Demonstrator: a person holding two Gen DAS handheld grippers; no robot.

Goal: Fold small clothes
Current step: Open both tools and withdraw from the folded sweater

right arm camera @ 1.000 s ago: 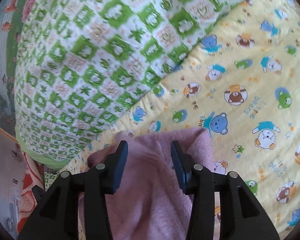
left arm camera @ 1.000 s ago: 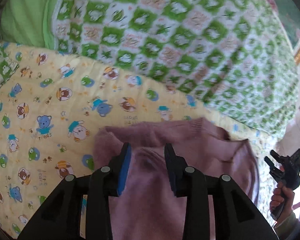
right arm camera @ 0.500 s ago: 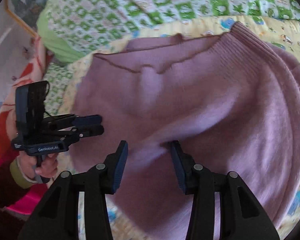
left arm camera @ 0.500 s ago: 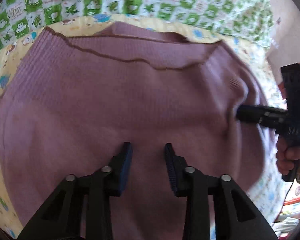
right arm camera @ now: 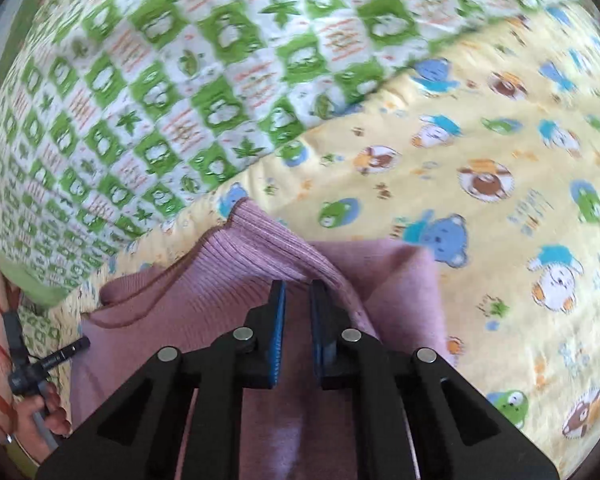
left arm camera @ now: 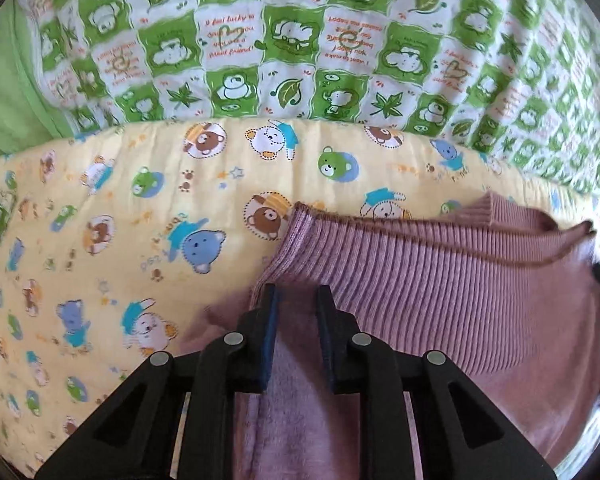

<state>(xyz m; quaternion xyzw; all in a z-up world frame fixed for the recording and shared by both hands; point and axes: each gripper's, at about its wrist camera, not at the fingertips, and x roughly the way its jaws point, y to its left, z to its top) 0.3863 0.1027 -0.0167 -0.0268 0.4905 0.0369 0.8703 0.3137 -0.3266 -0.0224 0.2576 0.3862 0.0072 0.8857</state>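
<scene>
A small mauve knitted sweater (left arm camera: 440, 292) with a ribbed hem lies on a yellow bear-print quilt (left arm camera: 120, 216). My left gripper (left arm camera: 296, 300) sits at the sweater's left hem corner with the jaws a small way apart and knit between them. In the right wrist view the sweater (right arm camera: 236, 280) shows again, and my right gripper (right arm camera: 298, 292) has its jaws nearly closed on the ribbed hem at the right corner. The left gripper (right arm camera: 48, 360) and the hand holding it show at the far left edge there.
A green-and-white checked quilt (left arm camera: 300, 40) is bunched along the far side of the bed, also in the right wrist view (right arm camera: 160, 80). A plain green cloth (left arm camera: 8, 80) lies at the far left. The yellow quilt (right arm camera: 500, 160) spreads to the right.
Both grippers have come down from above the spread sweater to its ribbed hem corners. The right jaws have narrowed onto the hem. The views now look low along the bed.
</scene>
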